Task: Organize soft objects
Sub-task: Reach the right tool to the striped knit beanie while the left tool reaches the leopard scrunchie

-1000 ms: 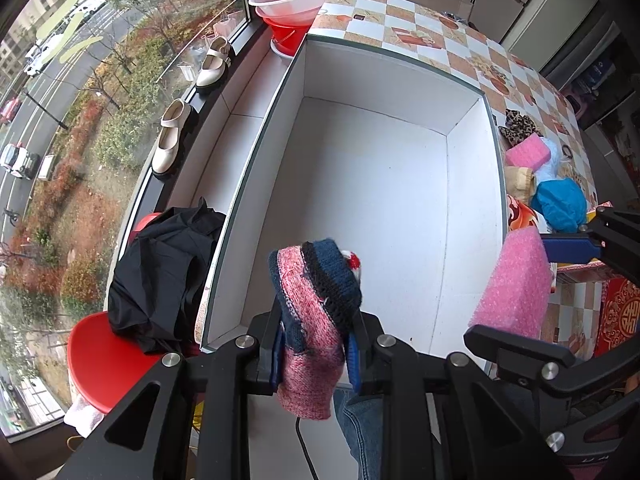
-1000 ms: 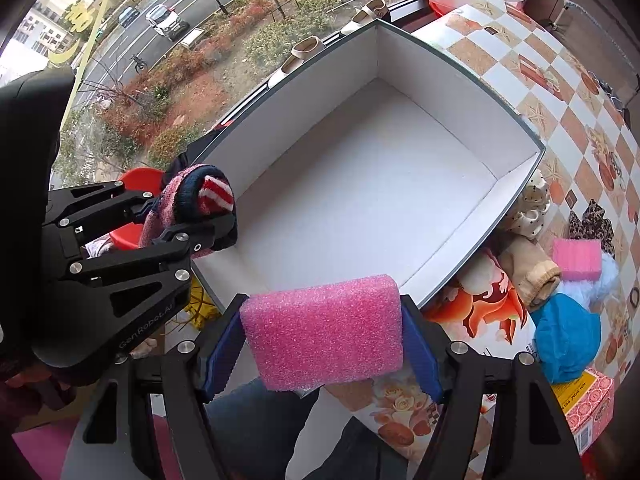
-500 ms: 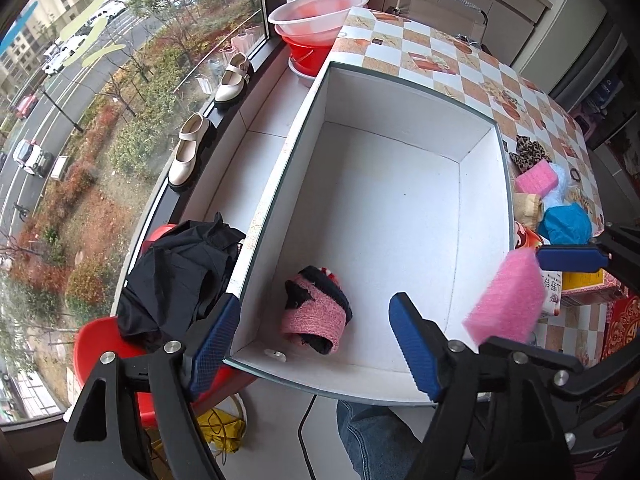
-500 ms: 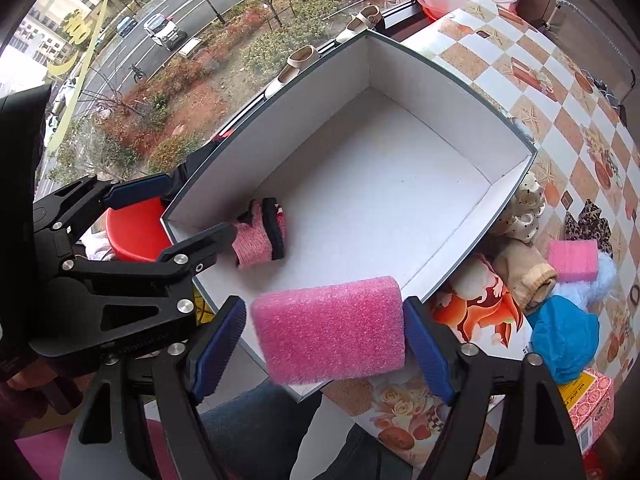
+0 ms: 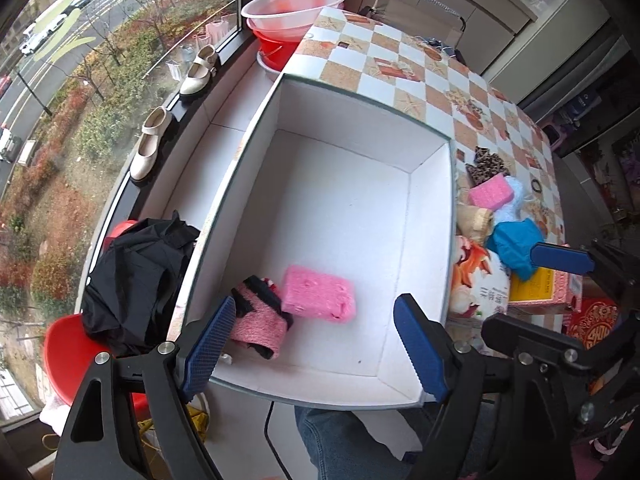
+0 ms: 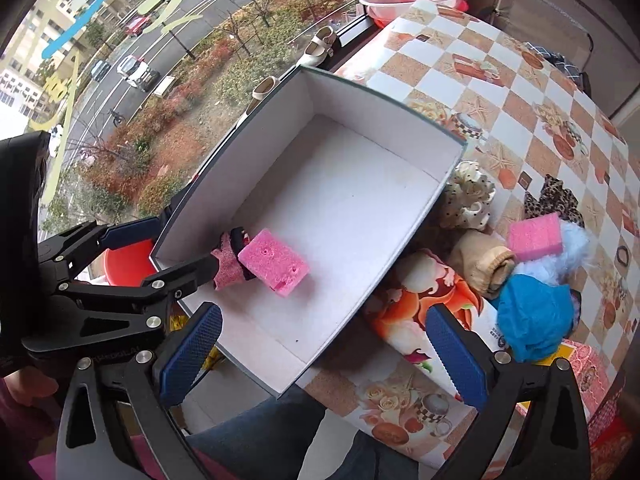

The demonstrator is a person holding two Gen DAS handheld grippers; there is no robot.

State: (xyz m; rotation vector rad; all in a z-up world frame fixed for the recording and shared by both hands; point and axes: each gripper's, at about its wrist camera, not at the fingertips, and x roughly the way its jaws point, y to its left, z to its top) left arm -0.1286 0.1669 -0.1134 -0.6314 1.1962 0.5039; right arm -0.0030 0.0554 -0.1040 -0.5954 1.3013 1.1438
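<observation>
Both grippers hang over the near end of the white box [image 5: 432, 208] with their jaws spread and nothing between them; the jaws of both have just been opening. The left gripper [image 5: 316, 344] stands above the knitted pink sock [image 5: 260, 320], which lies on the box floor in the near left corner, and the pink sponge [image 5: 320, 294] rests just to its right, touching it. The right gripper [image 6: 324, 352] looks down past the box's near right wall toward the pile still on the table — a second pink sponge [image 6: 536, 236], a blue cloth [image 6: 532, 316], a beige roll [image 6: 486, 264] and a spotted frilly piece [image 6: 468, 200]. The pile is where trouble seems likeliest: the pieces lean on one another tight against the box wall, so a grab at the blue cloth could drag the beige roll along or pinch two things at once. The box overhangs the table's near edge — a knock from either gripper might shift it. Soft pieces may also slip from a shallow pinch.
</observation>
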